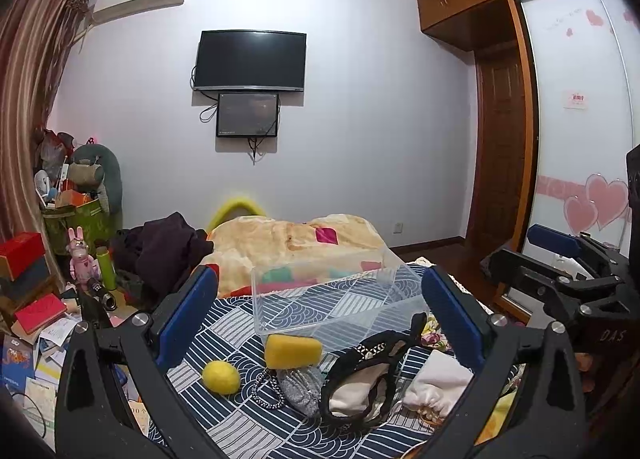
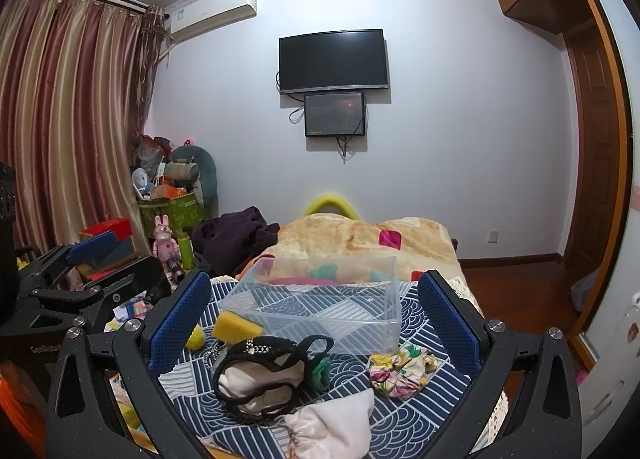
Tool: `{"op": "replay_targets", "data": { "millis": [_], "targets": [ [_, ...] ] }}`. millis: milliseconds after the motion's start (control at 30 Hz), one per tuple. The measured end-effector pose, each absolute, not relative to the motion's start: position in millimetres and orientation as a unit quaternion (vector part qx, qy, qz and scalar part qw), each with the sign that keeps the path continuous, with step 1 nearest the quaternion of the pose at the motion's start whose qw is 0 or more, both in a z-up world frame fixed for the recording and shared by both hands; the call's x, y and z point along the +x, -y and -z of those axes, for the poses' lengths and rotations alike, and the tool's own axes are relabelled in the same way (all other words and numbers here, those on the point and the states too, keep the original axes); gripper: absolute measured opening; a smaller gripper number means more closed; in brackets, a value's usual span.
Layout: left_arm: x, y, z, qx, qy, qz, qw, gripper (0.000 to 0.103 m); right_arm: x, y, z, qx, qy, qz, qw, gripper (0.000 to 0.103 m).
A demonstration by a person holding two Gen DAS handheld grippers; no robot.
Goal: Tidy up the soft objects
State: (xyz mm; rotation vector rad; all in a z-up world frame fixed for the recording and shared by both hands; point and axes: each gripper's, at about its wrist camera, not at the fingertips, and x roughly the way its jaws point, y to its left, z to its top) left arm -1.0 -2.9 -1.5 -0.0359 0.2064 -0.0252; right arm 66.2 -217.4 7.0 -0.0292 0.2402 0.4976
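Soft items lie on a blue patterned cloth [image 1: 236, 323] in front of a clear plastic bin [image 1: 332, 295]: a yellow sponge [image 1: 293, 351], a yellow ball [image 1: 221, 377], a silver-grey pouch with a beaded cord [image 1: 300, 389], a black-trimmed fabric piece [image 1: 360, 387] and a white drawstring bag [image 1: 438, 383]. The right wrist view shows the bin [image 2: 320, 299], the sponge [image 2: 236, 326], the black-trimmed piece [image 2: 264, 375], the white bag [image 2: 332, 427] and a floral scrunchie [image 2: 400, 369]. My left gripper [image 1: 320, 315] and right gripper [image 2: 316, 315] are both open and empty, above the items.
A beige blanket [image 1: 296, 239] covers the bed behind the bin. Dark clothes [image 1: 164, 247] lie to its left. Boxes, books and toys crowd the floor at left [image 1: 36, 299]. A wardrobe [image 1: 576, 119] stands at right, with wooden floor [image 2: 516, 291] beside the bed.
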Motion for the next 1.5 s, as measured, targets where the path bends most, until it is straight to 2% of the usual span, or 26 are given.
{"op": "replay_targets", "data": {
  "millis": [1200,1500],
  "targets": [
    [-0.7,4.1,0.9,-0.015,-0.104,0.009,0.994,0.103,65.0,218.3,-8.1,-0.013,-0.121,-0.247,0.961,0.103],
    [11.9,1.3,14.1,-0.010,-0.143,0.007,0.990,0.103,77.0,221.2,0.4,0.003,-0.151,-0.252,0.956,0.103]
  ]
}}
